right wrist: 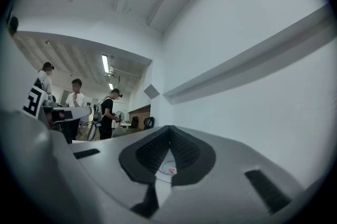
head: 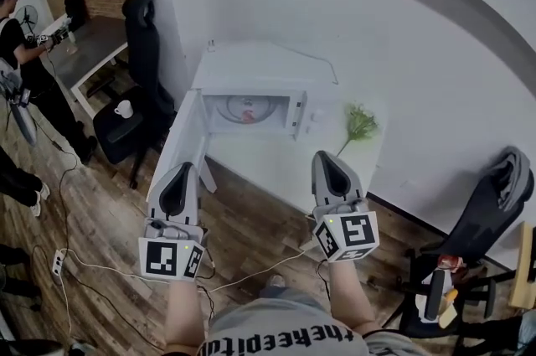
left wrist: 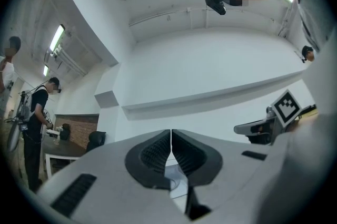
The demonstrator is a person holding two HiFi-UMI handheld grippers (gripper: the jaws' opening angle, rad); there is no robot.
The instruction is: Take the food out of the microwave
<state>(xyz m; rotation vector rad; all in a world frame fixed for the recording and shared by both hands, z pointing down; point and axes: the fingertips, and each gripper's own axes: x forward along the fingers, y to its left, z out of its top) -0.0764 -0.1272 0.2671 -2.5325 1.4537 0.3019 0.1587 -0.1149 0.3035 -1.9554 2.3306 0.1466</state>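
White boxy microwave (head: 314, 121), door (head: 186, 138) swung wide to expose red food (head: 249, 115) on its round glass plate (head: 230, 105), is shown well ahead of the grey left gripper (head: 179, 168) and right gripper (head: 328, 155), jaws together on nothing, presumably pending approach.

Green plant (head: 360, 125) at right; white cup (head: 123, 108) seemingly on black chair (head: 142, 53).

The microwave (head: 251, 86) stands on the table (head: 268, 166) toward its left edge, with its door (head: 188, 136) swung out over that edge. The food (head: 249, 113) lies inside the microwave. A plant (head: 360, 124) stands to the right of the microwave, near the table's right edge. A chair (head: 142, 53) stands left of the table, with a cup (head: 123, 109) on its seat. The left gripper (head: 182, 167) and right gripper (head: 325, 155) sit side by side before the table's front edge.
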